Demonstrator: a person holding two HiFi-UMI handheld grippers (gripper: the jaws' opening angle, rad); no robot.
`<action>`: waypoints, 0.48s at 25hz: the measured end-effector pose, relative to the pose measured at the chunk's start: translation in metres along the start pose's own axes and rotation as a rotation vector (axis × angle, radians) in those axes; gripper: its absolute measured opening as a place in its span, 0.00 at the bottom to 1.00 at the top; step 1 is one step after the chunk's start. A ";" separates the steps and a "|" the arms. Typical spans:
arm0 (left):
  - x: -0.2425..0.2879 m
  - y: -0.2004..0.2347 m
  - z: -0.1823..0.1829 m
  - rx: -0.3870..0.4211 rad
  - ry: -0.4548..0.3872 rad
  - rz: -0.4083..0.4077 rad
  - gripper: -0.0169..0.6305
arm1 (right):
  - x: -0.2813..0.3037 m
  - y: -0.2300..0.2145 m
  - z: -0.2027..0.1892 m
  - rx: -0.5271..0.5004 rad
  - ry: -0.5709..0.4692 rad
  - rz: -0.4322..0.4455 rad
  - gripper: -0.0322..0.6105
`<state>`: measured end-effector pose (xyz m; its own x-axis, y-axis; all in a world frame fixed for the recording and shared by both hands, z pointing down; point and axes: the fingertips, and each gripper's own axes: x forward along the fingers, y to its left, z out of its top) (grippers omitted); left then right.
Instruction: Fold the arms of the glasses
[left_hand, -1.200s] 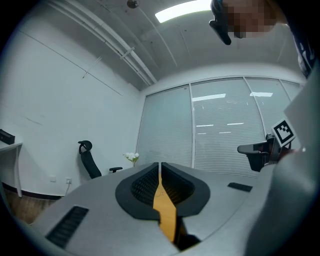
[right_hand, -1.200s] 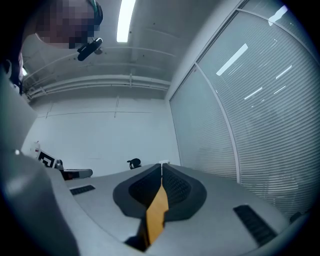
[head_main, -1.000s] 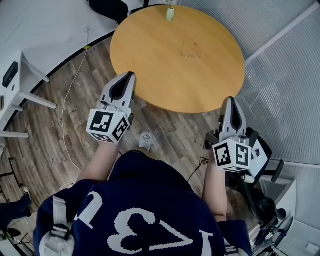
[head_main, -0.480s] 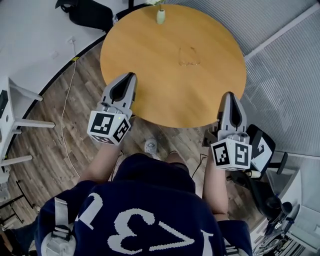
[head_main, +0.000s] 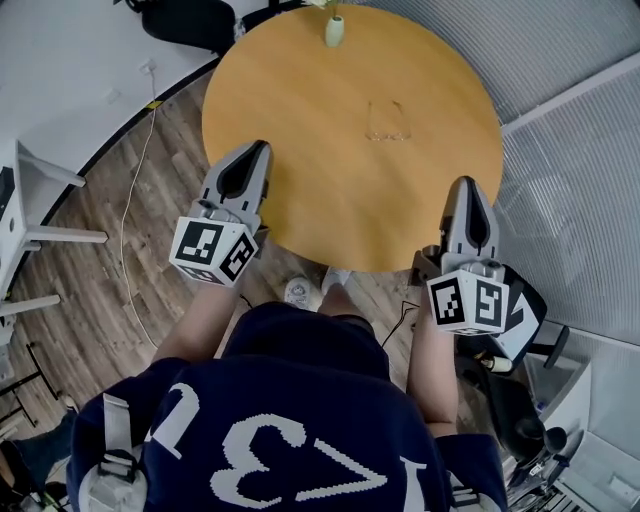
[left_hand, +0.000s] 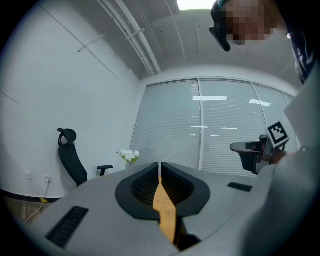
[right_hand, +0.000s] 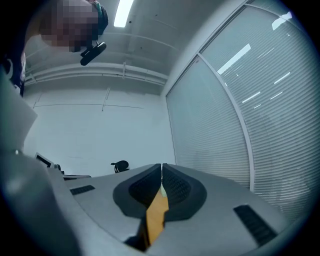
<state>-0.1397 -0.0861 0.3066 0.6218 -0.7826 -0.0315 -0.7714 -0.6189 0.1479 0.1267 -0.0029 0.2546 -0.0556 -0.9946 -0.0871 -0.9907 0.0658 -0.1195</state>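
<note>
Clear glasses (head_main: 388, 120), arms pointing away

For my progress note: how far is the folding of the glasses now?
Nothing looks done: the glasses lie on the table, arms apparently unfolded. In hand: nothing; left gripper and right gripper are shut, empty, at the near edge. Left: reach, fold both arms.

Navy shirt (head_main: 300, 375), white numerals (head_main: 255, 455) — left gripper (head_main: 254, 150), right gripper (head_main: 468, 185) grey, black-lined jaws, square-marker cubes (head_main: 213, 250).
</note>
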 end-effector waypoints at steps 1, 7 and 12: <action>0.005 0.002 0.003 0.004 -0.004 0.007 0.07 | 0.008 -0.002 0.001 -0.003 -0.002 0.013 0.10; 0.042 0.009 0.017 0.048 -0.019 0.064 0.07 | 0.058 -0.022 0.011 -0.005 -0.013 0.080 0.10; 0.073 0.008 0.016 0.054 -0.019 0.123 0.07 | 0.095 -0.049 0.012 -0.005 -0.003 0.135 0.10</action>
<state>-0.1029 -0.1496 0.2897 0.5195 -0.8537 -0.0355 -0.8483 -0.5203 0.0987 0.1719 -0.0996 0.2406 -0.1880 -0.9765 -0.1054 -0.9748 0.1987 -0.1015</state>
